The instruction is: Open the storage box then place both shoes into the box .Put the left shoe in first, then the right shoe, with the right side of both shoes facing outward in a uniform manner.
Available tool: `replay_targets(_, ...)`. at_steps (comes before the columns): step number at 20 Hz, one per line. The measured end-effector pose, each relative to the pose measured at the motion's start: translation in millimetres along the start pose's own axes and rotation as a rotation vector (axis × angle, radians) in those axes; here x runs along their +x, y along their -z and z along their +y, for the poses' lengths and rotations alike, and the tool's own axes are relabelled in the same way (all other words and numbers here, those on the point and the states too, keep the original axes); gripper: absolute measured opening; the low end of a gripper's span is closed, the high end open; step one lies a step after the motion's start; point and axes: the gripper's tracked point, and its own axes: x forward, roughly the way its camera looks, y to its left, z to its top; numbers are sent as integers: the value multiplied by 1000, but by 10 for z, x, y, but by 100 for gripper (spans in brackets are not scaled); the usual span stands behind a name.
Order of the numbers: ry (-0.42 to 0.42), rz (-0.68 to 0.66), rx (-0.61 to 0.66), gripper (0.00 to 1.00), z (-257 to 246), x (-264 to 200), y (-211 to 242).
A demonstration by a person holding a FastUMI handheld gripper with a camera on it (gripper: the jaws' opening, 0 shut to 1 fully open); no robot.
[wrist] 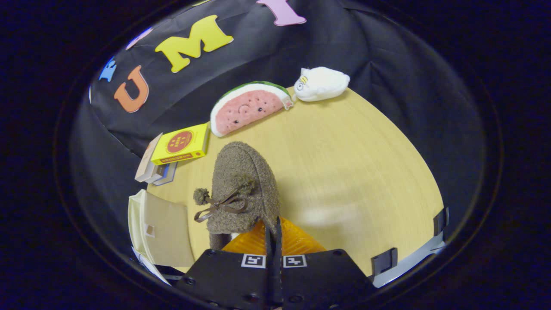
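Note:
A brown fuzzy shoe [242, 183] with a pompom and a brown ribbon bow points its toe away from me, above the wooden table [344, 172]. My gripper [273, 228] is shut, with its two fingers pressed together on the shoe's near right edge by the opening. Left of the shoe, at the table's left rim, stands the cream storage box [161, 228], a flat pale panel with a small square tab turned toward me. Whether the box is open I cannot tell. The fingers hide the shoe's heel.
Beyond the shoe a yellow carton [181, 144] lies on a small stack of books [150, 170]. A watermelon plush [247, 107] and a white plush toy [320, 84] sit at the far edge. Bare tabletop spreads to the right, with black clips [440, 221] on its near rim.

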Motion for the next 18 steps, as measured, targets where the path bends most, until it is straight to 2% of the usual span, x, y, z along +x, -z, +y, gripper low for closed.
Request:
replay_targets(4,-53,-39,-50,0,913,-273,68)
replay_targets(7,-152,-53,-43,0,1747,-461,137)
replay_targets(12,-220,-73,-37,0,2810,-531,360)
replay_targets(15,-231,-76,-51,0,3228,-420,571)
replay_targets(18,-197,-65,-98,0,3418,-242,787)
